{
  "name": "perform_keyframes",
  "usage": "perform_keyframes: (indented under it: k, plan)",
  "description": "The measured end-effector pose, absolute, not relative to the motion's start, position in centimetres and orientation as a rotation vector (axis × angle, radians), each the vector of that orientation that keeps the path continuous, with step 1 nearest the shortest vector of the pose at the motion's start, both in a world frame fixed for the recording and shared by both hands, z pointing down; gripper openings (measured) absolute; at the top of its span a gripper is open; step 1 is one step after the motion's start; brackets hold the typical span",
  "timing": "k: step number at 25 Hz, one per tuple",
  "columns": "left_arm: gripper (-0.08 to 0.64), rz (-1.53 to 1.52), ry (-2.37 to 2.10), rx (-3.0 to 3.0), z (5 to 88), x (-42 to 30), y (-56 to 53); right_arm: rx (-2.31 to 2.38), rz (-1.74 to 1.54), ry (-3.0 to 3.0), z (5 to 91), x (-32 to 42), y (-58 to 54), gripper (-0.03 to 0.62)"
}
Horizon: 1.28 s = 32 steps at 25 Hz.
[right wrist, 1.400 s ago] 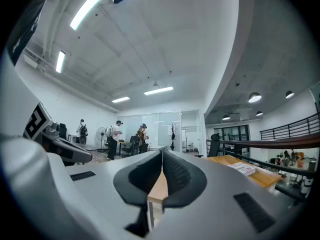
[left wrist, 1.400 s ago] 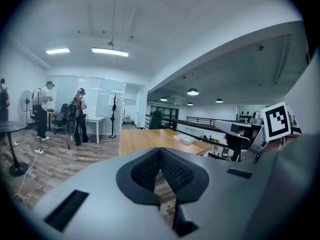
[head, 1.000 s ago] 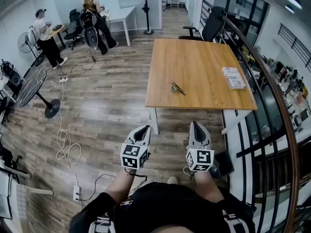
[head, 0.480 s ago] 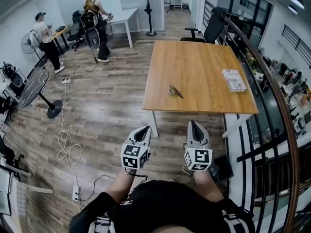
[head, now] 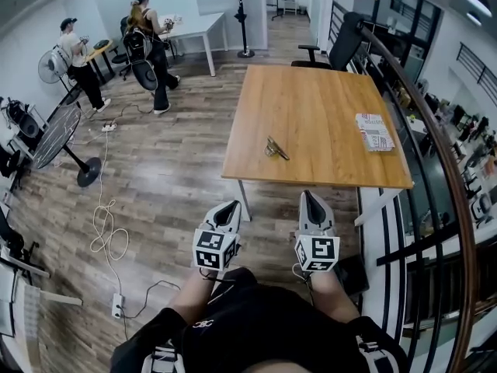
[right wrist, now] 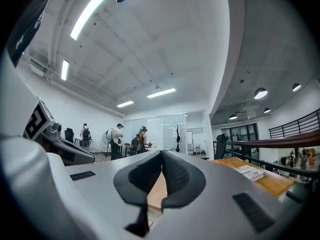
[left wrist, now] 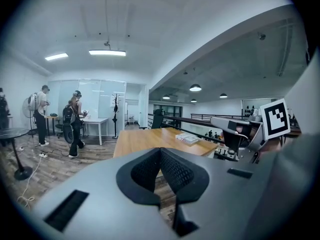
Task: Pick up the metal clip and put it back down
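Observation:
The metal clip [head: 275,148] lies on the wooden table [head: 318,107], near its front left part. Both grippers hang over the floor, well short of the table's front edge. My left gripper [head: 231,207] is shut with nothing in it; its black pads [left wrist: 171,170] meet at the tips. My right gripper [head: 311,200] is also shut and empty, and its pads [right wrist: 175,173] touch the same way. The clip does not show in either gripper view.
A printed packet [head: 374,130] lies on the table's right side. A curved railing [head: 435,146] runs along the right. An office chair [head: 340,41] stands behind the table. Two people [head: 147,37] stand at desks far left, near fans [head: 54,138] and floor cables [head: 105,224].
The table and clip have come a little nearer and lower in the head view. The grippers keep their places and stay shut. One far person has stepped.

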<state>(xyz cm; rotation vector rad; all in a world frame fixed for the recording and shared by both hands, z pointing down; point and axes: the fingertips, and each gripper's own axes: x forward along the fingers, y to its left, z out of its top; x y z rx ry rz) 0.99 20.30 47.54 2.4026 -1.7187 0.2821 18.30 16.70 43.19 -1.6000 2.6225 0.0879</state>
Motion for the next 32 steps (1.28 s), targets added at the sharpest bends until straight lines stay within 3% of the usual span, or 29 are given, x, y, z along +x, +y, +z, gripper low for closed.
perform_keyframes:
  k: [14,32]
  plan:
    - [0.018,0.254,-1.643,2.442,49.5,2.1,6.3,-1.653,0.063,2.622,45.6,18.6,3.6,0.014]
    - [0.018,0.232,-1.569,2.467,49.1,-8.3,-25.1,-1.678,0.075,2.671,45.1,7.3,-27.2,0.014]
